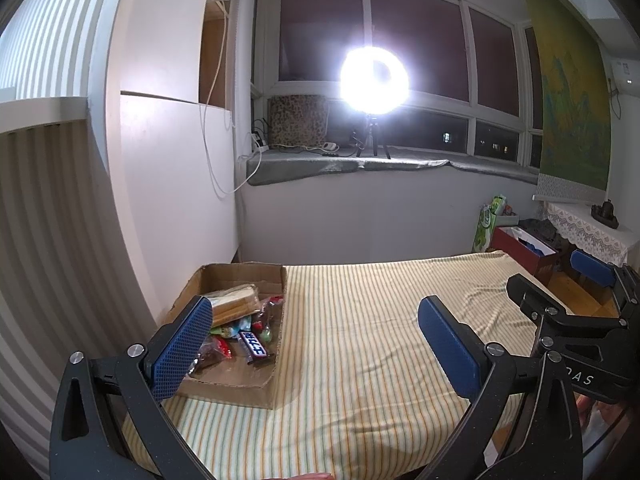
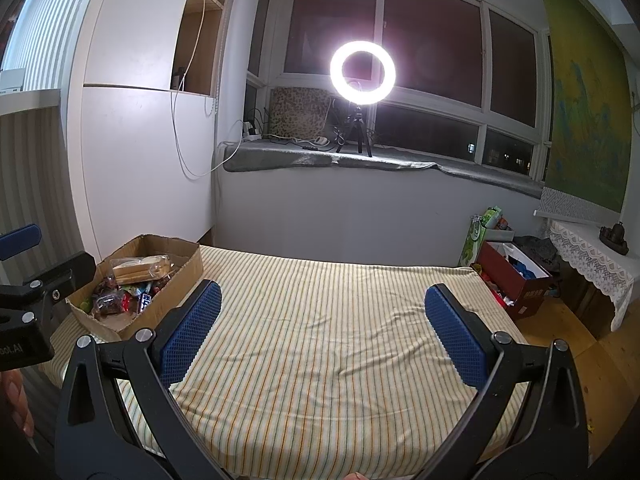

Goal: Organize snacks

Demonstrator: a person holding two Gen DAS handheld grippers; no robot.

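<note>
An open cardboard box (image 1: 276,364) sits at the left of a striped bed cover (image 1: 360,340). It holds several snacks: a bag of sliced bread (image 1: 234,304), a blue-labelled bar (image 1: 255,345) and small red and green packets. My left gripper (image 1: 316,344) is open and empty, just right of the box. My right gripper (image 2: 324,332) is open and empty over the middle of the cover. The box (image 2: 176,288) with the bread (image 2: 138,268) shows at left in the right wrist view.
A ring light (image 1: 374,80) on a tripod stands on the window sill behind the bed. A white cabinet (image 1: 176,184) stands left of the box. A red box (image 2: 516,280) and a green bag (image 2: 476,240) sit on the floor at right, beside a lace-covered table (image 2: 592,256).
</note>
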